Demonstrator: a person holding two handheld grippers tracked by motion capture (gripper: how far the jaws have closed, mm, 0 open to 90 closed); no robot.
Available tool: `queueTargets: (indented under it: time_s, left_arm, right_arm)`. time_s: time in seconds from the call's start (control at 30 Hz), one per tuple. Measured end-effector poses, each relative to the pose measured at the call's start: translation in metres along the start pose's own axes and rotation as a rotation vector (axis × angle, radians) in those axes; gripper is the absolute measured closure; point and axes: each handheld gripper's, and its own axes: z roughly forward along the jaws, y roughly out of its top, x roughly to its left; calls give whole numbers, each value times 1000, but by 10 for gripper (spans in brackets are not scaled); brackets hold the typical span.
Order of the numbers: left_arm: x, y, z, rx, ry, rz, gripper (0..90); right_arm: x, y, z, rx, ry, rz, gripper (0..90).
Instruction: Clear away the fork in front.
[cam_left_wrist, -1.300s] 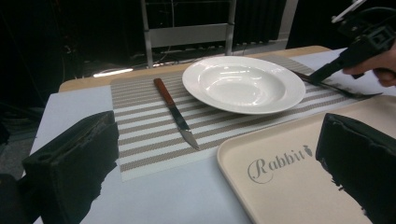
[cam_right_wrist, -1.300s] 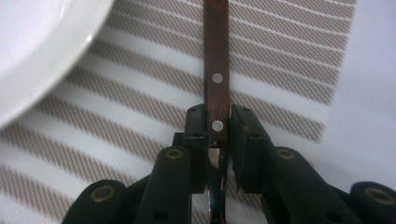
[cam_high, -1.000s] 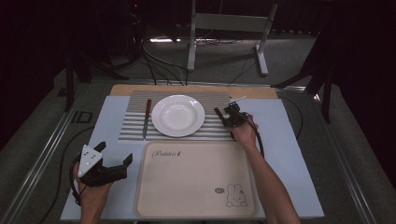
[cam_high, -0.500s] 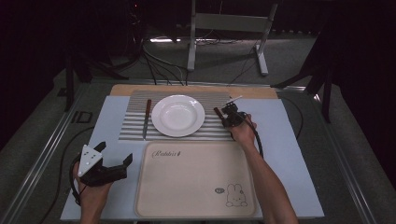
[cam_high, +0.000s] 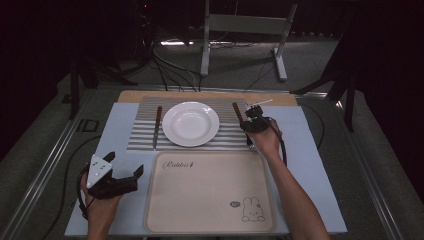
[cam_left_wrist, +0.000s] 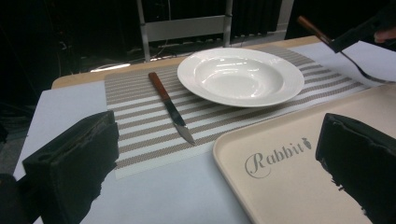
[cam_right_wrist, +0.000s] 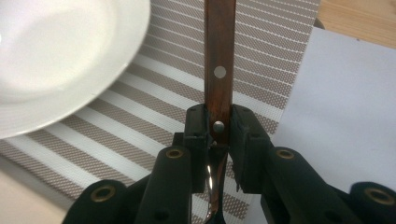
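My right gripper (cam_high: 248, 123) (cam_right_wrist: 218, 127) is shut on a wooden-handled fork (cam_high: 237, 111) (cam_right_wrist: 218, 51), gripping it where the riveted handle meets the metal neck. The fork hangs a little above the right edge of the striped placemat (cam_high: 145, 107), handle pointing away; the left gripper view shows it lifted at the far right (cam_left_wrist: 327, 39). A white plate (cam_high: 190, 123) (cam_left_wrist: 240, 74) sits mid-mat, with a wooden-handled knife (cam_high: 157, 127) (cam_left_wrist: 170, 107) lying to its left. My left gripper (cam_high: 125, 163) (cam_left_wrist: 215, 161) rests open and empty at the near left, beside the tray.
A beige tray (cam_high: 210, 200) printed with "Rabbit" lies in front of the placemat on a pale blue sheet (cam_high: 310, 150). A wooden board edge (cam_high: 210, 94) runs behind the mat. Cables and a metal stand (cam_high: 240, 30) occupy the dark floor beyond the table.
My right gripper has risen slightly with the fork, lifting it off the placemat. The left gripper has stayed put.
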Motion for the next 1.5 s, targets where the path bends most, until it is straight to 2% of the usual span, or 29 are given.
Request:
queueTargets:
  time_s: [0.13, 0.33, 0.83, 0.93, 1.5]
  left_arm:
    - [-1, 0, 1, 4, -2, 1, 2]
    - [-3, 0, 3, 11, -1, 8, 2]
    - [-8, 6, 10, 17, -6, -5, 1]
    - [-10, 10, 11, 12, -11, -16, 1]
    - [-27, 32, 26, 28, -36, 17, 1]
  right_arm:
    - [-1, -2, -9, -36, 14, 9, 781]
    - [1, -8, -22, -80, 31, -3, 780]
    - [17, -14, -53, -180, 71, -40, 780]
    - [20, -15, -57, -193, 79, -49, 780]
    - [35, -23, -68, -243, 120, -62, 779]
